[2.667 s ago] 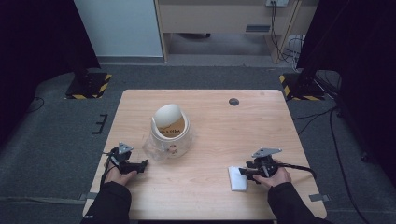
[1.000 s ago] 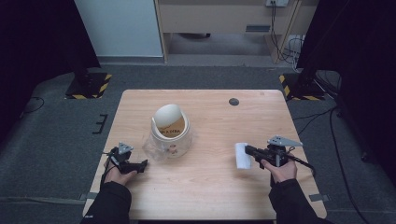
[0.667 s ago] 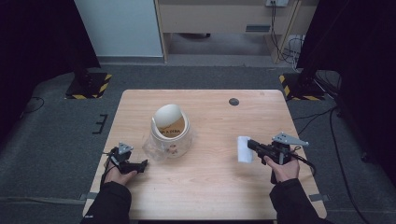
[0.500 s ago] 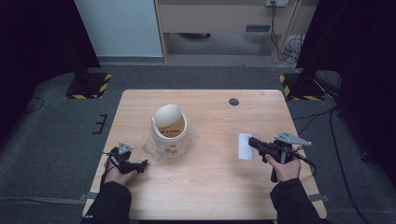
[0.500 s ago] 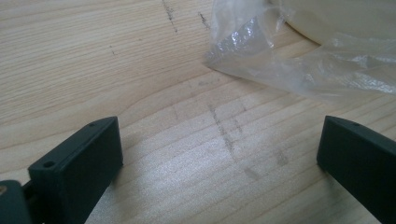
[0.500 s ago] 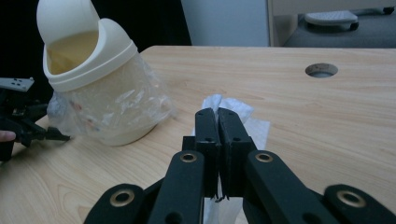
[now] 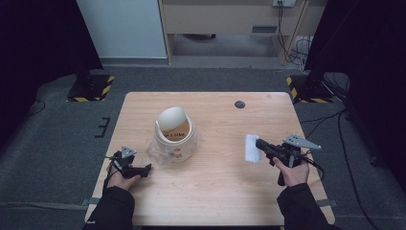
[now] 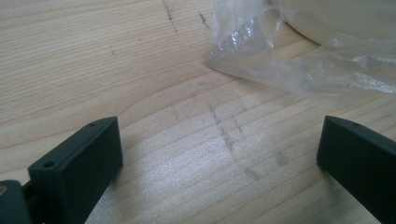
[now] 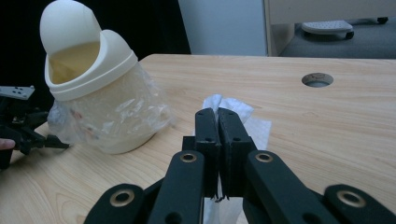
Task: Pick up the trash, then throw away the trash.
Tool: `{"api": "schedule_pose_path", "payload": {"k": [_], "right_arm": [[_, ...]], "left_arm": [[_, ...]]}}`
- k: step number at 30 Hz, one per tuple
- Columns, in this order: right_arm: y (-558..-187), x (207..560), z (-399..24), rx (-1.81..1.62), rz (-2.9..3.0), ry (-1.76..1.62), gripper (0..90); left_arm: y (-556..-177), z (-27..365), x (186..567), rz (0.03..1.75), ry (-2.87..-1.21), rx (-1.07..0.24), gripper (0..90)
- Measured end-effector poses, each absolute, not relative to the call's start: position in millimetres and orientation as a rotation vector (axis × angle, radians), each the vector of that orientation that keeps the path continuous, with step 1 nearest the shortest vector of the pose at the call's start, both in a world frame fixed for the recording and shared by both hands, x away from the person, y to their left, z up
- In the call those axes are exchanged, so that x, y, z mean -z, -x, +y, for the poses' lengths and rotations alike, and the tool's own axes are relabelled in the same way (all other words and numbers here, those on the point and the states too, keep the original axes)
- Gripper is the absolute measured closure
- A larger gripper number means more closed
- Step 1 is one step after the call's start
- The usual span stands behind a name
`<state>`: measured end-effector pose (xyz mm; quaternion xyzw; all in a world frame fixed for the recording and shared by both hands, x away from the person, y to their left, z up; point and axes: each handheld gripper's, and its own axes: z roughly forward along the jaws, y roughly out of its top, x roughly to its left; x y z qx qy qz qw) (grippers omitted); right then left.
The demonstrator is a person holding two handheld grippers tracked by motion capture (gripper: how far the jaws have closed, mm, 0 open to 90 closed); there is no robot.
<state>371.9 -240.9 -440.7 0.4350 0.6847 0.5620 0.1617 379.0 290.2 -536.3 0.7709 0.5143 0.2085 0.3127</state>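
Fingers of the right gripper (image 9: 218, 114) are pressed together on a white tissue (image 9: 233, 112), which is pinched between the jaws and held above the table (image 7: 225, 191). From the high view the tissue (image 7: 251, 148) is seen at the right gripper's (image 7: 260, 143) tip, hanging as a crumpled sheet on the table's right half, well apart from the bin (image 7: 175, 134).

Left gripper (image 8: 219, 154) jaws are spread wide with nothing between them, only bare wood. It is held low near the front-left edge in the left hand (image 7: 120, 178), tips pointed toward the bin.

Bin is a small cream one with a swing lid (image 9: 70, 28), lid tilted open; it is wrapped in a clear plastic bag (image 9: 112, 112). Bag edge (image 8: 289, 60) is seen just beyond the left jaws, not touched.

A round cable hole (image 7: 240, 104) is seen near the table's far edge.
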Motion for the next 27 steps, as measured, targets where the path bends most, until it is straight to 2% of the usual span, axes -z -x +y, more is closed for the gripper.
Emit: {"api": "schedule_pose_path", "payload": {"k": [17, 27], "right_arm": [[-373, 406, -235, -1.714, 1.844, -1.127, 87.9], [-382, 379, -212, -1.792, 1.792, -1.036, 87.9]], "left_arm": [[-379, 290, 536, 1.356, -2.033, -0.551, 0.0], [-379, 290, 536, 1.355, -2.033, -0.551, 0.0]]}}
